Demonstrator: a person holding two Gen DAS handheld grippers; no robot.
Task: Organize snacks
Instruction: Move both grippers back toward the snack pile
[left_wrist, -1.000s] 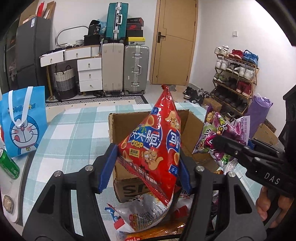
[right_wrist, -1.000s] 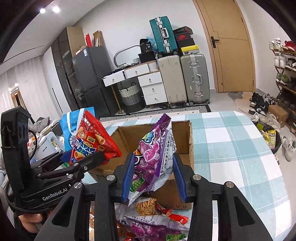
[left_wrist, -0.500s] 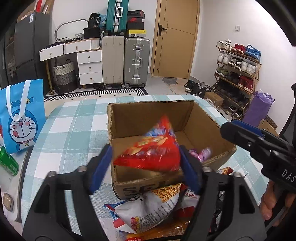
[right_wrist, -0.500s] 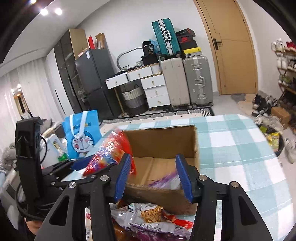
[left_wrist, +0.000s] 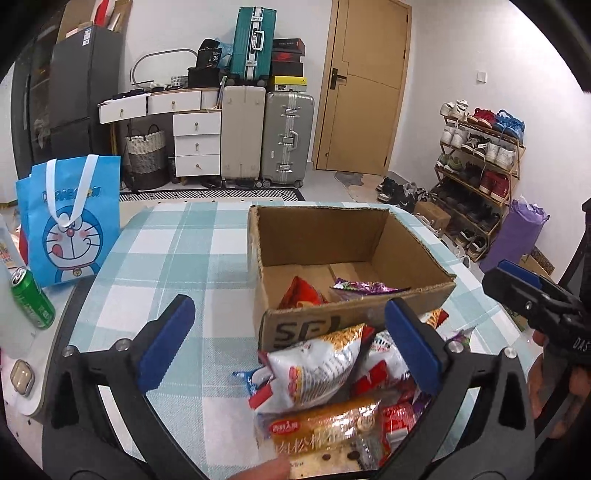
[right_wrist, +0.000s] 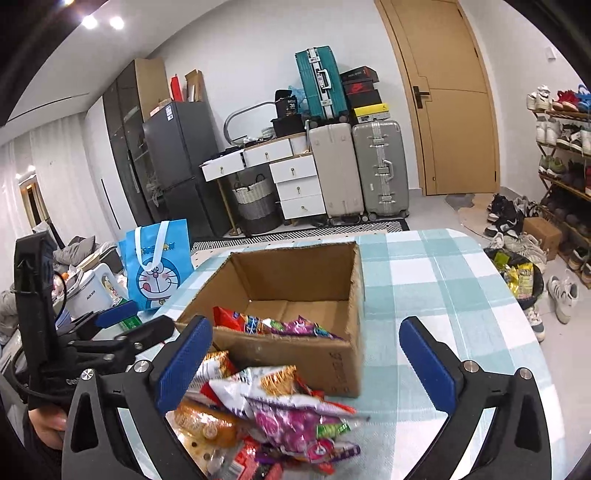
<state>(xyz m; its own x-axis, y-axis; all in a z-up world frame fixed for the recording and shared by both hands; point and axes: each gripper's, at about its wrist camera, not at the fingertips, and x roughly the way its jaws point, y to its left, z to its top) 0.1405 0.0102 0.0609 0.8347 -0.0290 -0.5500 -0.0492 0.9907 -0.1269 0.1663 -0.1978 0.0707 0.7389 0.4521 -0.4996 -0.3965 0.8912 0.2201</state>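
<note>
One open brown cardboard box (left_wrist: 354, 317) at centre on the teal-and-white checked tablecloth (left_wrist: 173, 258). Inside, two packets against the near wall: one red crisp bag (left_wrist: 301, 293) at 7 o'clock, one purple snack bag (left_wrist: 365, 286) beside it at 5 o'clock. Outside, touching the box's near face, one loose heap of snack packets (left_wrist: 332, 384), too overlapped to count; white noodle-print bag (left_wrist: 314, 369) on top. Left gripper (left_wrist: 290, 347) spread wide, blue pads (left_wrist: 166, 345) apart, holding nothing, poised above the heap. Right gripper (right_wrist: 304, 363) likewise wide apart, empty. One blue cartoon-cat tote bag (left_wrist: 72, 221) at 10 o'clock, one green drink can (left_wrist: 31, 297) at 9.
</note>
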